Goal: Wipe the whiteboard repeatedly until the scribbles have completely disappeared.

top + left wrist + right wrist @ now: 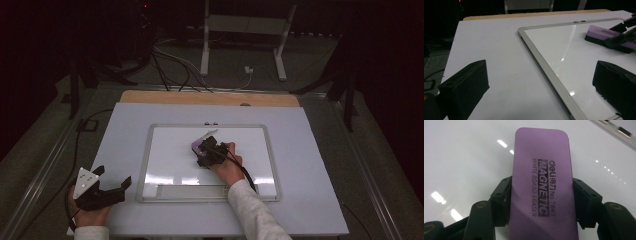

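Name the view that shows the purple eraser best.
The right gripper view: the eraser lies close, its print readable, clamped between the jaws. The left gripper view shows it far off on the whiteboard; the high view shows a small purple patch.

eraser [541, 185]: purple w/ black base, "MAGNETIC" print | flat on whiteboard [170, 165] | upper-mid area
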Demonstrator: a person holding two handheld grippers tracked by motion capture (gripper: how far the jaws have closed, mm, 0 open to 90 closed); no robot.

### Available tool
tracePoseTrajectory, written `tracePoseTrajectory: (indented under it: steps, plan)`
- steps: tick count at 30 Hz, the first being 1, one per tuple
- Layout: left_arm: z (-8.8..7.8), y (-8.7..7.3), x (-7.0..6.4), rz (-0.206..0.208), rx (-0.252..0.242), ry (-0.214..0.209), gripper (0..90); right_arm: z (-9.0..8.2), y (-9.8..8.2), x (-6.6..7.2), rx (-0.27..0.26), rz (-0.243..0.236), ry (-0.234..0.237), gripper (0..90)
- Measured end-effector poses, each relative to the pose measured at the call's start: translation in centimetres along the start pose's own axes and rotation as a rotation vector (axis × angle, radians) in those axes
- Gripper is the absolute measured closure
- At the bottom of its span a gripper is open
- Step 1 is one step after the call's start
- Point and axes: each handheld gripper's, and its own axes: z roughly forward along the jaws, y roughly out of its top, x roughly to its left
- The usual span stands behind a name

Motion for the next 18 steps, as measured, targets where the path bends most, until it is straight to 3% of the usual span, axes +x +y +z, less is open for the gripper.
tracePoseTrajectory:
  steps: [9,18]
  plan:
    - [-0.1,0.0,0.1,-0.006,-0.005,0.002,1.3,-0.6,-0.5,1.5,0.001,-0.062,0.052,40.4]
    - [-0.3,0.0,0.2,-0.006,-0.007,0.003,1.3,-1.6,-1.6,1.4,0.014,-0.106,0.082,40.4]
